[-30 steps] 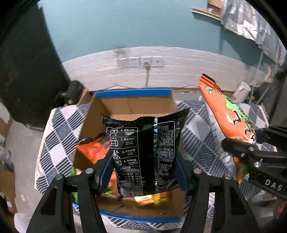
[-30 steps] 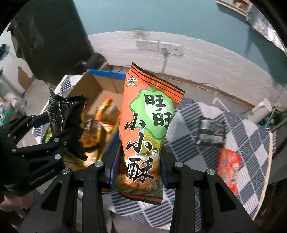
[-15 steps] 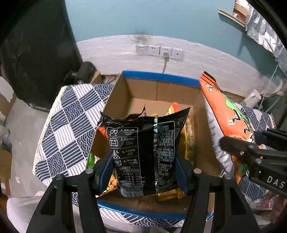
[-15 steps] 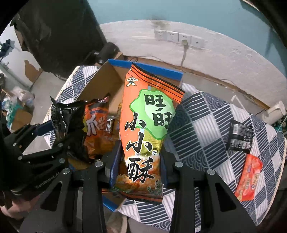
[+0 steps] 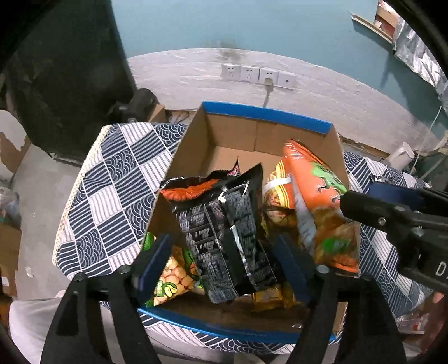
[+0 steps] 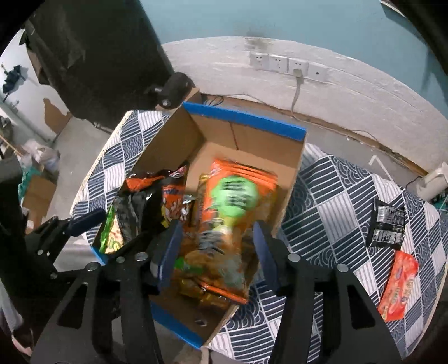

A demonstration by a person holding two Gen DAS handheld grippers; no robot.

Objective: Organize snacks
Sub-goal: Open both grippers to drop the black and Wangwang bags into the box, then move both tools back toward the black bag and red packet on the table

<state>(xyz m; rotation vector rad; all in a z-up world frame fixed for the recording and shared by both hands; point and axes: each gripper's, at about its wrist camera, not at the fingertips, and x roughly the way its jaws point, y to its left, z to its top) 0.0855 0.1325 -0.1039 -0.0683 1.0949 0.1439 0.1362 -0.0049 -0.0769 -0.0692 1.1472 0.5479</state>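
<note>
Left gripper (image 5: 224, 260) spread wide at lower centre; right gripper (image 6: 215, 252) likewise parted, lower centre.

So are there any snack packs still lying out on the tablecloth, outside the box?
Yes, the right wrist view shows a black packet and an orange packet lying on the tablecloth right of the cardboard box.

A teal wall (image 5: 252, 25) rises above a rough whitewashed band (image 5: 322, 92) that carries a row of sockets (image 5: 259, 75), one with a plug and cord hanging from it. The floor (image 6: 75, 145) is bare grey concrete. A large black shape (image 6: 92, 56) stands at the left, and the table wears a navy-and-white patterned cloth (image 5: 112, 201).
</note>
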